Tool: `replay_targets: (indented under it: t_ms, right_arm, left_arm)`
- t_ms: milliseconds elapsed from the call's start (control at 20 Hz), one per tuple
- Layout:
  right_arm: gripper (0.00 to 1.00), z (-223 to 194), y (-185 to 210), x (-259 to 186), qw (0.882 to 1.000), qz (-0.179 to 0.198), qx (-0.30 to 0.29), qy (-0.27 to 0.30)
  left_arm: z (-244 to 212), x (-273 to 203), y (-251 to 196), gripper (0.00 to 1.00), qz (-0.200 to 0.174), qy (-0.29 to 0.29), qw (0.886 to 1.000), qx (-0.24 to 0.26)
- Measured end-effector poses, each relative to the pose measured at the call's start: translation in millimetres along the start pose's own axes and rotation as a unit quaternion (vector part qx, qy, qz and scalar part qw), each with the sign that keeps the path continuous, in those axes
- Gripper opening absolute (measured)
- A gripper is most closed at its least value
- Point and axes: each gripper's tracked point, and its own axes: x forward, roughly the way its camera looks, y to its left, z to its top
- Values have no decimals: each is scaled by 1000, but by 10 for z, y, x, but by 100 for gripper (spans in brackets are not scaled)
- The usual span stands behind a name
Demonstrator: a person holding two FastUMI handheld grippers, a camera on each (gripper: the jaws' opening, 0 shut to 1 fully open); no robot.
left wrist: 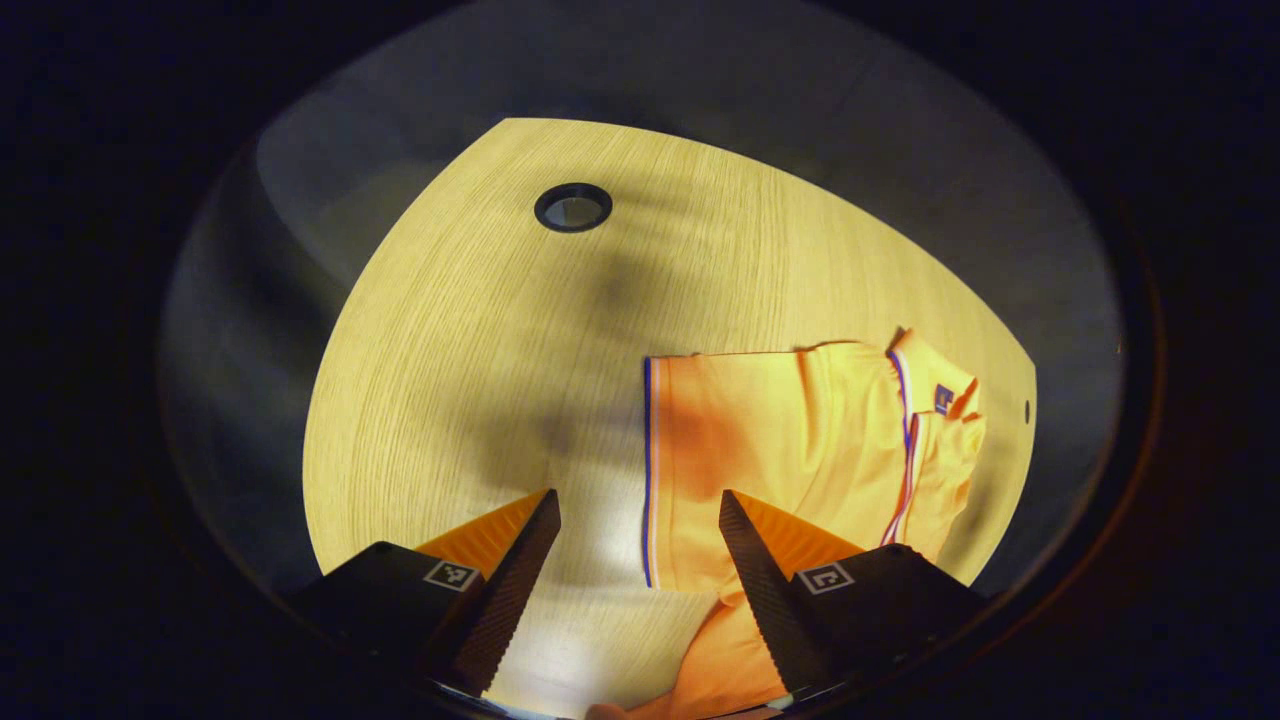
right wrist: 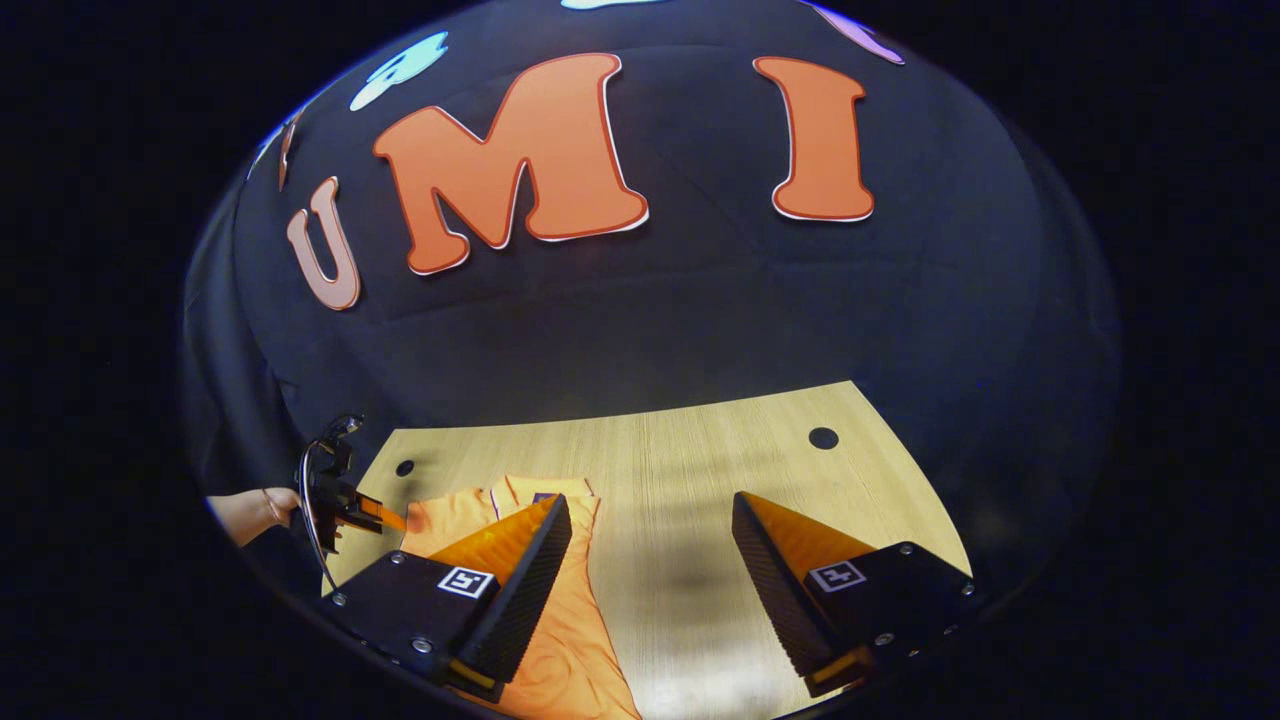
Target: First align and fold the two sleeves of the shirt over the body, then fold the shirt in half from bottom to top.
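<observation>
With both the left tool point(left wrist: 640, 520) and right tool point(right wrist: 650, 525) wide open and empty above the worktop point(left wrist: 480, 330), lower onto the shirt point(left wrist: 790, 440) sleeve edge ahead before closing.

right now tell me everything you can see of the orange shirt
The orange shirt is a soft polo-style knit with a collar and blue-and-white striped trim on collar and sleeve hem. It lies flat on the wooden table, apparently folded narrow, collar toward the far edge. The left gripper hangs open above it and the right gripper is open beside it; neither grips the cloth.
</observation>
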Motion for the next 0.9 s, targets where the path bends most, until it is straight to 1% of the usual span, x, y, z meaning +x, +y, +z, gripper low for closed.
replay_targets:
  t_ms: [100,300,450,550,650,700,750,800,850,900]
  right_arm:
    - [99,-53,-29,32,1000,4,9,8]
    - [99,-127,-95,115,1000,-1,8,17]
    - [99,-113,-116,134,1000,-4,10,15]
    - [99,-115,-78,134,1000,-2,12,16]
    - [99,-118,-26,142,1000,3,13,15]
    - [99,-125,10,135,1000,7,14,16]
    - [99,-129,41,120,1000,12,16,18]
    - [99,-132,71,116,1000,15,16,19]
    - [99,-138,92,117,1000,16,14,18]
    - [99,-140,96,100,1000,15,11,16]
  left_arm:
    - [49,48,90,99,27,0,1000,16]
    - [36,136,104,99,45,12,998,29]
    - [24,147,97,98,35,11,999,15]
    - [19,131,112,95,40,10,999,11]
    - [9,157,70,97,41,3,999,14]
    - [19,158,44,92,39,-3,999,16]
    - [-1,180,-7,92,37,-4,999,19]
    - [-6,184,-64,75,35,-6,999,22]
    - [-29,190,-124,64,26,-5,999,25]
    - [-25,164,-162,44,23,-11,999,21]
